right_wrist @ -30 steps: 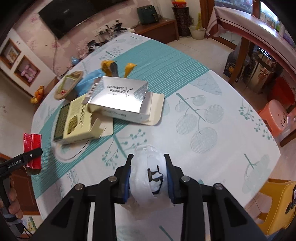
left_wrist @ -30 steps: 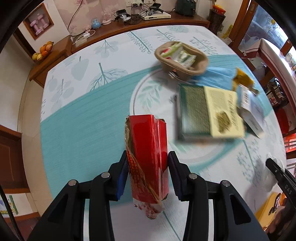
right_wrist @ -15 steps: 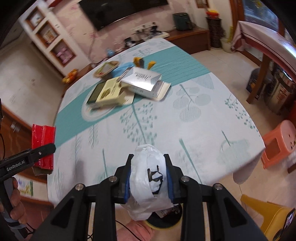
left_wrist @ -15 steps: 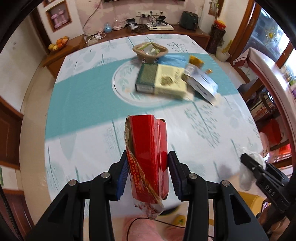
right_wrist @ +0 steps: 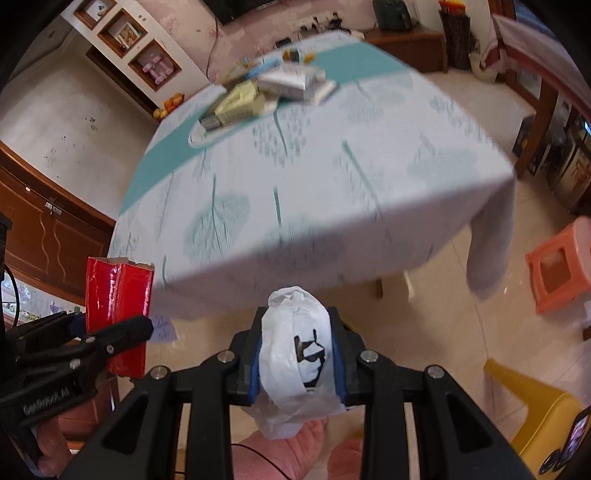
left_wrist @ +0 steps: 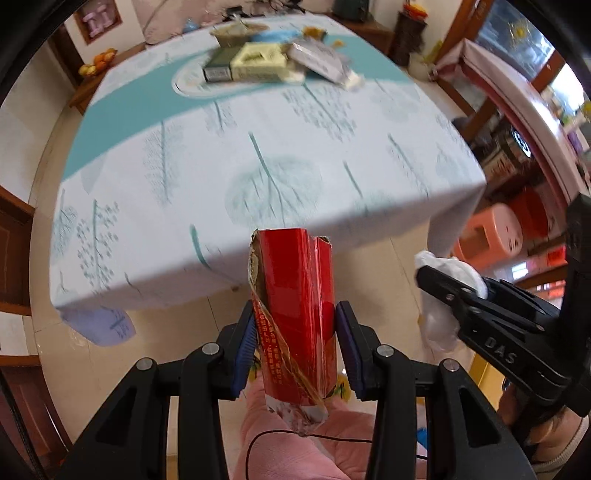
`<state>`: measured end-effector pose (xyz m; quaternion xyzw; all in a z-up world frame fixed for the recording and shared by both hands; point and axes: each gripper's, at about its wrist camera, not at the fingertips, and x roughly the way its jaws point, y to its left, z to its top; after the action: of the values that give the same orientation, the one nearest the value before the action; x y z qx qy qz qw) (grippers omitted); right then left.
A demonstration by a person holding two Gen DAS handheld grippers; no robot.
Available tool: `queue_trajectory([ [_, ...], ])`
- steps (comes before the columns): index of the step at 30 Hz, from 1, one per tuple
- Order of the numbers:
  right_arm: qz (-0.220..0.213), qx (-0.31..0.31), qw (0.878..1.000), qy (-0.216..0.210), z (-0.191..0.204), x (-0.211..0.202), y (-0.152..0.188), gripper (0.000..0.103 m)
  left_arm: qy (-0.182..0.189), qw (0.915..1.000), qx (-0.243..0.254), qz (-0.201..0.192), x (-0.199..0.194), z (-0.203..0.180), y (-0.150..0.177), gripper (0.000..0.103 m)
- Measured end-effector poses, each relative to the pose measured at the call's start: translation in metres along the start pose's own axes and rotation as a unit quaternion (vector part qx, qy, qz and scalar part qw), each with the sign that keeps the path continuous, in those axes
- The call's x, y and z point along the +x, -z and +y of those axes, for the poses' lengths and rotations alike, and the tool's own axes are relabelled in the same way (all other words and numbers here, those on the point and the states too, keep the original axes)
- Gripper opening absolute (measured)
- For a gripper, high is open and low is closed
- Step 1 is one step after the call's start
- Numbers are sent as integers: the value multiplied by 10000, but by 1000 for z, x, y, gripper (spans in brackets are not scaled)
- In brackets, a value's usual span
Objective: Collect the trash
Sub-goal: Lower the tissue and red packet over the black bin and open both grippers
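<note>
1. One bench (left_wrist: 258, 155), the largest thing here, wears a smooth cloth of white and teal printed with leaves; its cloth corners droop toward a glossy tiled floor (right_wrist: 461, 302).
2. Two plastic stools stand off the bench: one orange (right_wrist: 557, 266) with a square top, one yellow (right_wrist: 532, 406) seen only at a corner.
3. A blurred pile of trash waits at the far end of the bench: one flat green-and-cream carton (left_wrist: 251, 64), one silvery flattened box (left_wrist: 317, 59) just beside it, one tan bowl-shaped container (left_wrist: 236, 31) behind; finer pieces are too smeared to count.
4. One red carton (left_wrist: 295, 317), shiny and tall with a torn, ragged cardboard edge, sits clenched in the left claw (left_wrist: 295, 343), blue pads pressing both its sides, out past the bench's edge above the floor.
5. One white plastic bag (right_wrist: 295, 350), crumpled into a soft wad with a black mark, is squeezed in the right claw (right_wrist: 297, 354), likewise off the bench.
6. Pink-clad legs (left_wrist: 295, 443) show below both claws.
</note>
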<state>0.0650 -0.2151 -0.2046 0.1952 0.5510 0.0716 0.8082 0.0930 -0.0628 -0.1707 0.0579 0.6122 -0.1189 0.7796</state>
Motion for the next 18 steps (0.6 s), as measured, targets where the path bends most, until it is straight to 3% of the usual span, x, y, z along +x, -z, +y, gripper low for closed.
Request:
queue_trajectory([
  [6,429,319,9985,70,-18,46,37,29,88,9992,161,342,47,-4,31,40],
  [18,775,925,9925,204,-71,179,83,30,247,9962,-117,828,212,20,67,41],
])
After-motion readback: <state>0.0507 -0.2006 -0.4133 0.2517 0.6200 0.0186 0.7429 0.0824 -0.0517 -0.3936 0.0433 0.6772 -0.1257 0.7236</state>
